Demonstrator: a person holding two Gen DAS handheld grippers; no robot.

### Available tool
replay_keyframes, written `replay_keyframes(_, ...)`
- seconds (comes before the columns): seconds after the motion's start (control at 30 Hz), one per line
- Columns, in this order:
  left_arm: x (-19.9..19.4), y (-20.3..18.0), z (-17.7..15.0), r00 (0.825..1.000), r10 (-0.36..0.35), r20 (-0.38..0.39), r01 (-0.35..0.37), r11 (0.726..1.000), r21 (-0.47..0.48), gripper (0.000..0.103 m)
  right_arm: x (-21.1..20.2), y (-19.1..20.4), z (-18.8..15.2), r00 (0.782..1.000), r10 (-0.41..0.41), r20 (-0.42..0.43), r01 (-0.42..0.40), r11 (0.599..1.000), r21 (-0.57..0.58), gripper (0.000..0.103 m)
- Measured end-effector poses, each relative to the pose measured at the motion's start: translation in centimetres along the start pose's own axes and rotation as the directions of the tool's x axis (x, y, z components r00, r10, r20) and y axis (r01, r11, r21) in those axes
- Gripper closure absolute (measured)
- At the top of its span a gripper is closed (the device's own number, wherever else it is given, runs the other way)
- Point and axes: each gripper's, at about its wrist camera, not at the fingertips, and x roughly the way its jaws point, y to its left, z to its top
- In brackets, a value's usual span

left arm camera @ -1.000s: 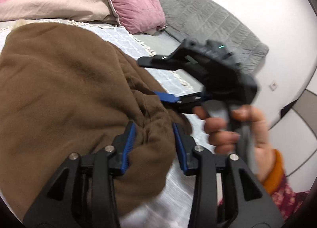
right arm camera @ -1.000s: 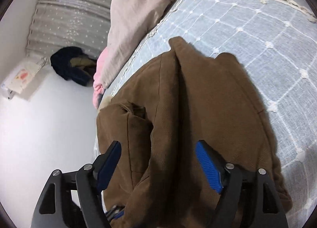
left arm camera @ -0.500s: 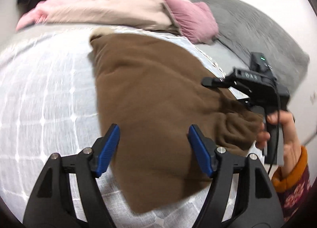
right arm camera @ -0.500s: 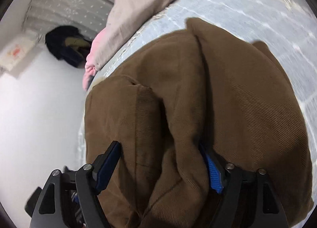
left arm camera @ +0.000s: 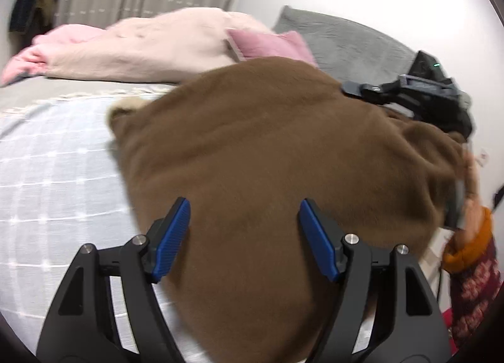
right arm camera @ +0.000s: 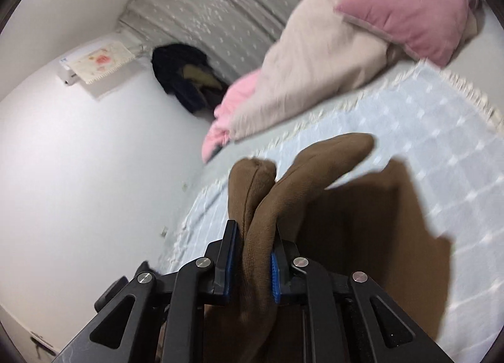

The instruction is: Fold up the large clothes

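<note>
A bed covered by a pale blue checked bedspread with a white fringe (left arm camera: 47, 174) fills the room, with a grey speckled curtain (right arm camera: 226, 0) behind it. At the head of the bed lie a crumpled cream and pink duvet (left arm camera: 141, 44), a mauve velvet cushion (right arm camera: 406, 7) and a grey quilted blanket (left arm camera: 352, 41). A large brown fleecy garment (left arm camera: 267, 158) is spread over the bedspread, one bunched part of it raised off the bed. The left tongs (left arm camera: 244, 221) are wide apart above the brown cloth and grip nothing. The right tongs (right arm camera: 252, 256) are pressed tightly together on a thick double fold of the garment, which rises between the blue pads (right arm camera: 274, 271). A dark coat (right arm camera: 186, 76) hangs by the curtain.
</note>
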Motion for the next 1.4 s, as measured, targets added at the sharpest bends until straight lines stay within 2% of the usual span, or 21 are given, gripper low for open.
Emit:
replay_keyframes(0.07, 1.8, -1.0, -0.8, 0.999, -0.029, -0.042, 0.03, 1.0, 0.002, 0.03, -1.7, -3.2, 0.2, 0.994, -0.095, 0.051, 0.095, 0.995, 0.005, 0.095)
replay_keyframes(0.13, 3.6, -1.7, -2.0, 0.996, -0.029, -0.079, 0.031, 0.999, 0.023, 0.03, -3.2, -8.4, -0.4, 0.973, -0.218, 0.076, 0.21, 0.972, 0.102, 0.093)
replay_keyframes(0.23, 6.1, -2.9, -3.4, 0.993, 0.001, -0.117, 0.009, 0.996, 0.09, 0.031, -4.9, -14.0, -2.8, 0.975, -0.223, 0.026, 0.208, 0.941, 0.267, 0.091)
replay_keyframes(0.3, 6.1, -3.5, -3.5, 0.993, 0.02, -0.113, -0.005, 0.992, 0.128, 0.03, -5.1, -14.2, -4.2, 0.982, -0.188, 0.009, 0.18, 0.95, 0.254, 0.087)
replay_keyframes(0.37, 6.0, -3.4, -3.1, 0.992, 0.014, -0.122, -0.001, 0.994, 0.108, 0.03, -4.5, -13.1, -4.9, 0.991, -0.131, -0.02, 0.132, 0.967, 0.219, 0.071)
replay_keyframes(0.43, 5.7, -3.1, -2.8, 0.992, 0.001, -0.126, 0.009, 0.997, 0.077, 0.03, -3.8, -11.2, -5.5, 0.997, -0.059, -0.058, 0.069, 0.982, 0.177, 0.046)
replay_keyframes(0.5, 5.2, -2.8, -2.8, 0.992, -0.004, -0.128, 0.012, 0.998, 0.065, 0.03, -2.5, -9.9, -5.1, 0.992, -0.046, -0.118, 0.063, 0.988, 0.142, 0.038)
replay_keyframes(0.6, 4.0, -2.7, -3.4, 0.991, -0.002, -0.13, 0.011, 0.998, 0.068, 0.03, 1.1, -9.3, -5.7, 0.965, -0.11, -0.239, 0.143, 0.982, 0.126, 0.036)
replay_keyframes(0.67, 3.4, -2.6, -3.5, 0.992, -0.008, -0.128, 0.017, 0.998, 0.066, 0.03, 2.8, -9.8, -6.9, 0.922, -0.201, -0.331, 0.249, 0.962, 0.11, 0.036)
replay_keyframes(0.7, 3.2, -2.4, -3.5, 0.992, -0.009, -0.126, 0.017, 0.998, 0.065, 0.03, 3.5, -10.1, -7.0, 0.915, -0.2, -0.35, 0.254, 0.96, 0.116, 0.035)
replay_keyframes(0.8, 2.3, -1.2, -3.4, 0.994, 0.005, -0.112, 0.001, 0.998, 0.055, 0.03, 4.6, -11.0, -7.4, 0.925, -0.132, -0.356, 0.212, 0.957, 0.196, 0.026)
replay_keyframes(0.87, 1.5, -0.2, -3.4, 0.995, 0.016, -0.096, -0.011, 0.999, 0.047, 0.03, 4.9, -12.0, -7.3, 0.946, 0.011, -0.325, 0.099, 0.942, 0.322, 0.025)
replay_keyframes(0.93, 0.8, 0.8, -3.4, 0.997, 0.012, -0.082, -0.009, 1.0, 0.03, 0.03, 5.0, -12.4, -6.9, 0.951, 0.078, -0.298, 0.045, 0.921, 0.386, 0.024)
replay_keyframes(1.0, 0.4, 1.3, -3.3, 0.997, 0.041, -0.066, -0.039, 0.999, 0.023, 0.03, 6.0, -11.9, -6.7, 0.946, 0.051, -0.32, 0.067, 0.935, 0.348, 0.024)
replay_keyframes(1.03, 0.3, 1.6, -3.3, 0.996, 0.061, -0.065, -0.06, 0.998, 0.018, 0.03, 6.8, -11.1, -6.8, 0.938, -0.01, -0.346, 0.112, 0.955, 0.275, 0.028)
replay_keyframes(1.07, 0.3, 1.9, -3.3, 0.995, 0.071, -0.068, -0.071, 0.997, 0.009, 0.03, 7.4, -10.3, -6.9, 0.929, -0.066, -0.365, 0.152, 0.966, 0.211, 0.037)
replay_keyframes(1.1, 0.2, 2.4, -3.3, 0.994, 0.08, -0.07, -0.081, 0.997, -0.009, 0.03, 8.0, -9.4, -7.0, 0.92, -0.125, -0.372, 0.194, 0.969, 0.154, 0.064)
replay_keyframes(1.17, 0.1, 3.4, -3.0, 0.994, 0.09, -0.069, -0.093, 0.994, -0.048, 0.03, 7.9, -7.8, -6.6, 0.927, -0.183, -0.328, 0.228, 0.968, 0.106, 0.077)
replay_keyframes(1.23, -0.5, 4.1, -2.0, 0.993, 0.106, -0.044, -0.109, 0.992, -0.07, 0.03, 6.3, -5.4, -5.3, 0.959, -0.16, -0.233, 0.185, 0.979, 0.088, 0.082)
replay_keyframes(1.3, -0.9, 3.9, -0.8, 0.993, 0.118, -0.019, -0.119, 0.991, -0.065, 0.03, 3.8, -3.4, -3.6, 0.985, -0.089, -0.149, 0.101, 0.992, 0.081, 0.084)
replay_keyframes(1.4, -0.6, 2.6, 0.3, 0.996, 0.089, -0.004, -0.089, 0.995, -0.047, 0.03, -0.4, -3.0, -1.2, 0.999, -0.019, -0.034, 0.021, 0.996, 0.089, 0.084)
